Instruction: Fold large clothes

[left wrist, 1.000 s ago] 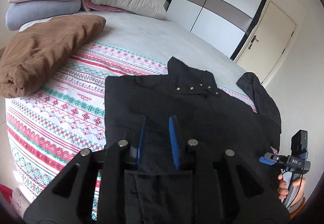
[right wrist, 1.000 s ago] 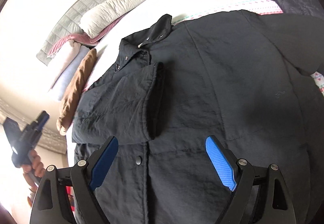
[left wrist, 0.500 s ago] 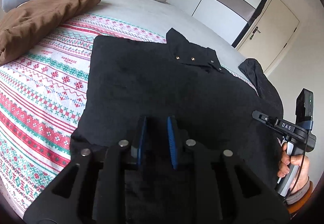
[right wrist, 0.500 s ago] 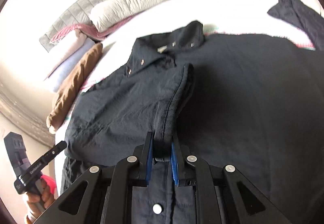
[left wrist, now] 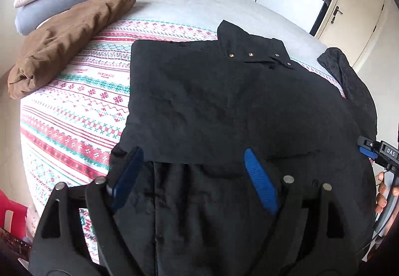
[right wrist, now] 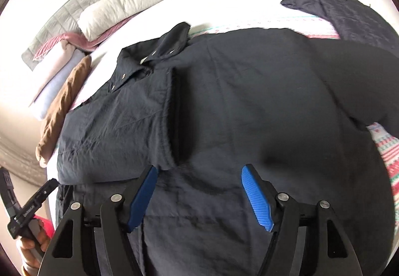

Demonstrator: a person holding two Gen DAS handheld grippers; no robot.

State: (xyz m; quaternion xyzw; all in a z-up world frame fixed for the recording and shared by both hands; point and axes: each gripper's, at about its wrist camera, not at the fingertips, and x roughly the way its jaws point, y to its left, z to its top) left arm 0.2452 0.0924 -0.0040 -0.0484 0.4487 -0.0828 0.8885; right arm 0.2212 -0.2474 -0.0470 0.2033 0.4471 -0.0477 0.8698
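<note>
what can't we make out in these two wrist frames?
- Hem of the black snap-button jacket: left wrist view, behind the left gripper body and bottom edge.
- Far bedding past the jacket's collar: right wrist view, overexposed to white.
- Right gripper: left wrist view, cut by the right edge; jaws unseen there.
- Dark quilted garment: right wrist view, clipped by the lens rim.
</note>
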